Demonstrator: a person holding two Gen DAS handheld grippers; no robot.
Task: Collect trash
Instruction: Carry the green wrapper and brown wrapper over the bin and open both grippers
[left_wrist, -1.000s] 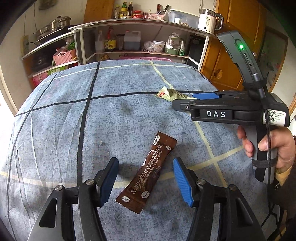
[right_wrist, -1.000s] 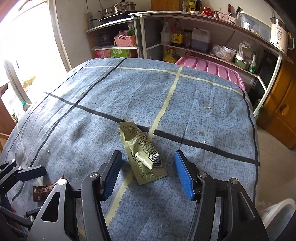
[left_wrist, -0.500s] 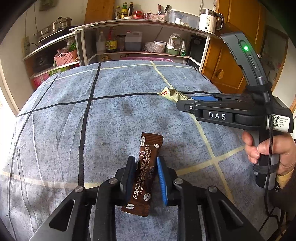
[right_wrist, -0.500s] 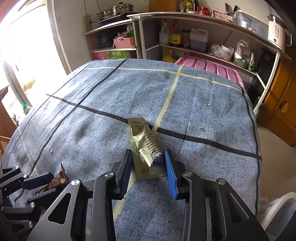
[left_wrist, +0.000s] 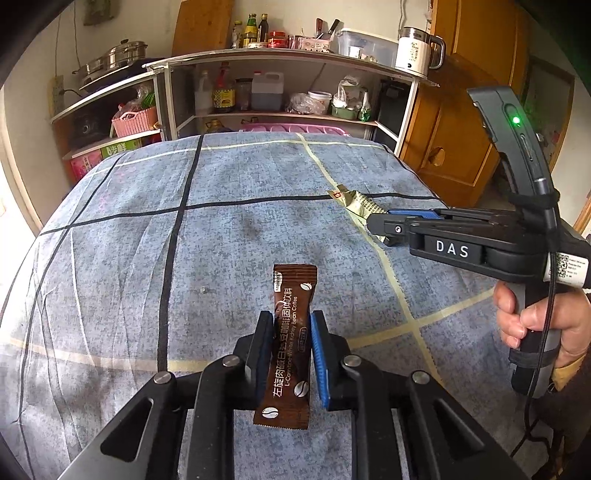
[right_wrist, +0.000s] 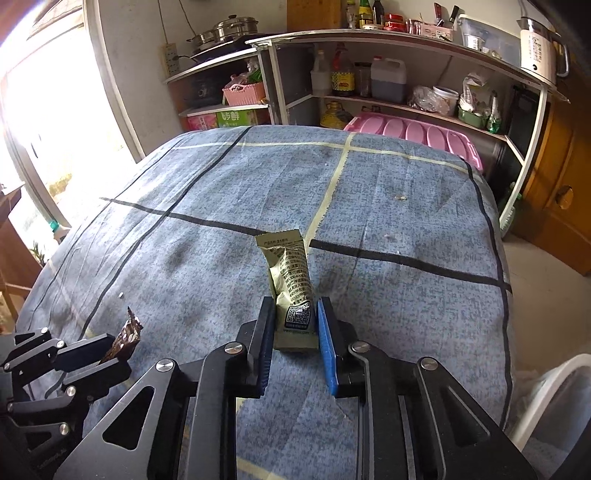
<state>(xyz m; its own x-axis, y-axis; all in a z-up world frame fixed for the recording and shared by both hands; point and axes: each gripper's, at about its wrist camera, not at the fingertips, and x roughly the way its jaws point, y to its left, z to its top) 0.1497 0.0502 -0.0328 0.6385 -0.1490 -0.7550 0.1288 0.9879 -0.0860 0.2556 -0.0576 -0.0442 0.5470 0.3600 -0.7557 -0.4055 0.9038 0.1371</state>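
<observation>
The left hand-held gripper (left_wrist: 291, 354) is clamped on a brown foil coffee sachet (left_wrist: 290, 347), which stands up above the blue checked cloth-covered counter (left_wrist: 110, 258). In the right wrist view, the right hand-held gripper (right_wrist: 295, 343) pinches a crumpled olive-green paper packet (right_wrist: 291, 291). Keep both grips firm and lift straight clear of the cloth before carrying.

The white bin (right_wrist: 546, 398) is cut off (right edge); shelf-jar labels stay unreadable.
</observation>
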